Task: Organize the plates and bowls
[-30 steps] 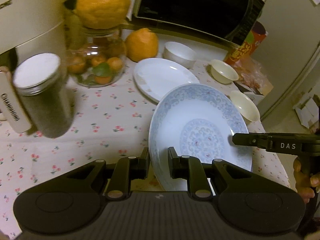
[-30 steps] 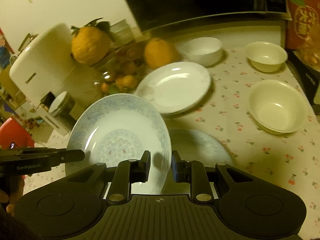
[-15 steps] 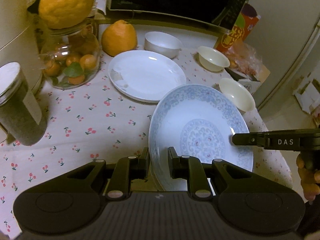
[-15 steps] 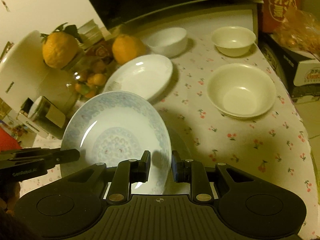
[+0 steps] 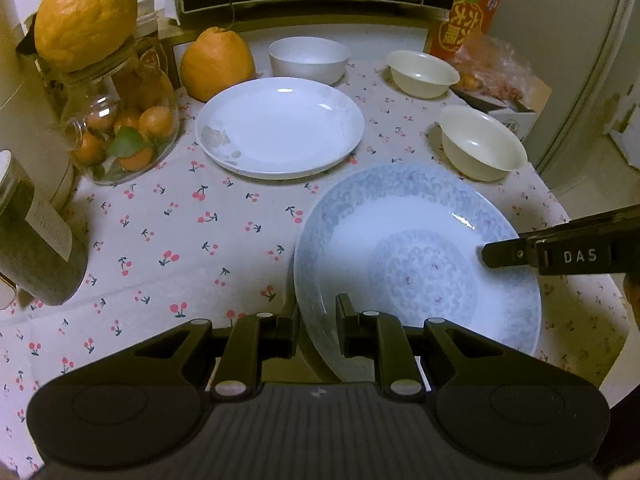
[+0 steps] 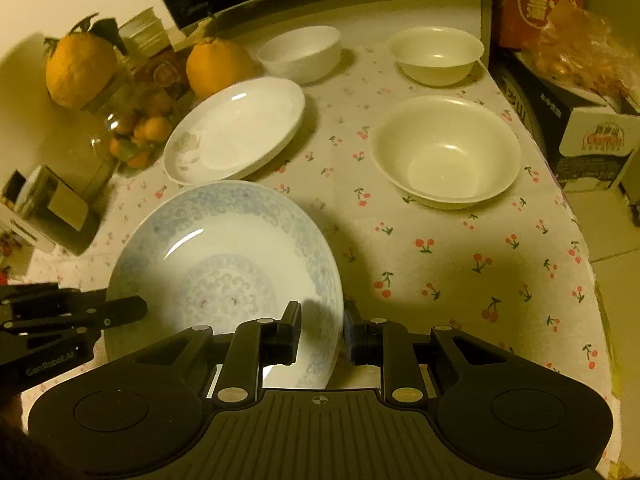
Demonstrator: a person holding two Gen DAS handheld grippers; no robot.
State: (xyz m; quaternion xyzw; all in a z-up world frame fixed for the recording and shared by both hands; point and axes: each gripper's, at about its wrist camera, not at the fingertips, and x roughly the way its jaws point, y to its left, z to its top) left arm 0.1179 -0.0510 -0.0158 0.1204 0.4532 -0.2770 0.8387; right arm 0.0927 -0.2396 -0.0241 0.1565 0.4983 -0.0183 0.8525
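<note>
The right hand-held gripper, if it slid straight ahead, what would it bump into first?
Probably the nearer cream bowl, past open tablecloth. The right hand-held gripper is pinching the blue plate, which would travel along; depth is hard to judge.

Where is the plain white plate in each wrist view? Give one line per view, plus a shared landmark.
Left wrist: plain white plate, upper centre, beyond the blue-patterned plate.
Right wrist: plain white plate, upper left of centre.
Shared landmark: the loose orange citrus fruit just behind the plate, beside the white bowl.

Cherry-print tablecloth (image 5: 168,248) under white plate (image 5: 280,126)
</note>
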